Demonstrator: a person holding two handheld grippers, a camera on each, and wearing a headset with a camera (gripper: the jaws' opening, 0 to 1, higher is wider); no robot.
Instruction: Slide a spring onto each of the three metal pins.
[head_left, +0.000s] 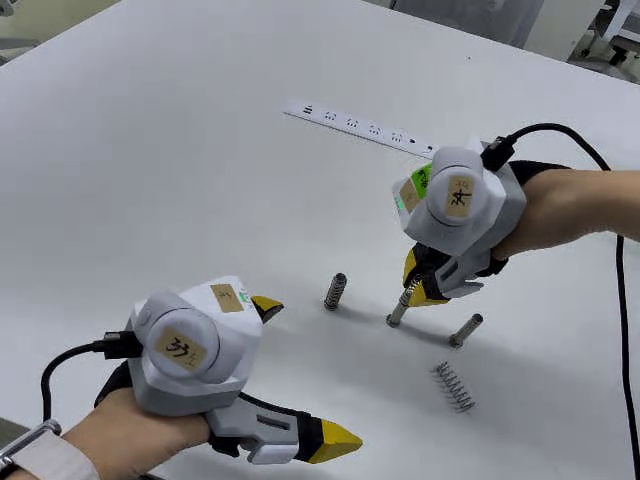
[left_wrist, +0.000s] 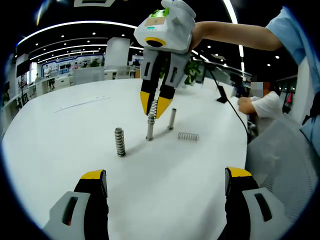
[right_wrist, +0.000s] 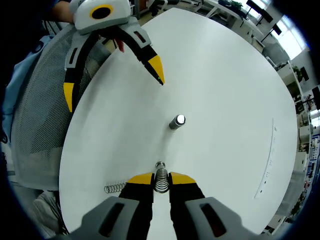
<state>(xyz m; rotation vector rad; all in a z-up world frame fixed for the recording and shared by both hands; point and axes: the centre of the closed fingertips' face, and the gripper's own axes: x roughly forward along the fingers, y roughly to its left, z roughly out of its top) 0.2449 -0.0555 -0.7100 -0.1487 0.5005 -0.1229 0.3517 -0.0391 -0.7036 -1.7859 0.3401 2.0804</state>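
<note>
My right gripper (head_left: 418, 290) is shut on a spring (head_left: 411, 289) held over the top of a leaning metal pin (head_left: 398, 315). In the right gripper view the spring (right_wrist: 161, 180) sits between the yellow tips. The left gripper view shows the right gripper (left_wrist: 154, 107), its spring (left_wrist: 153, 108) and that pin (left_wrist: 149, 131). Left of it stands a pin wearing a spring (head_left: 335, 290) (left_wrist: 119, 142) (right_wrist: 177, 121). A bare pin (head_left: 466, 330) (left_wrist: 172, 119) stands to the right. A loose spring (head_left: 453, 385) (left_wrist: 188, 136) (right_wrist: 115, 188) lies on the table. My left gripper (head_left: 300, 372) (left_wrist: 165, 175) is open and holds nothing.
A white power strip (head_left: 360, 125) lies at the back of the white table (head_left: 150, 150). Black cables (head_left: 615, 300) run from both grippers. A seated person (left_wrist: 265, 107) is at the table's far side in the left gripper view.
</note>
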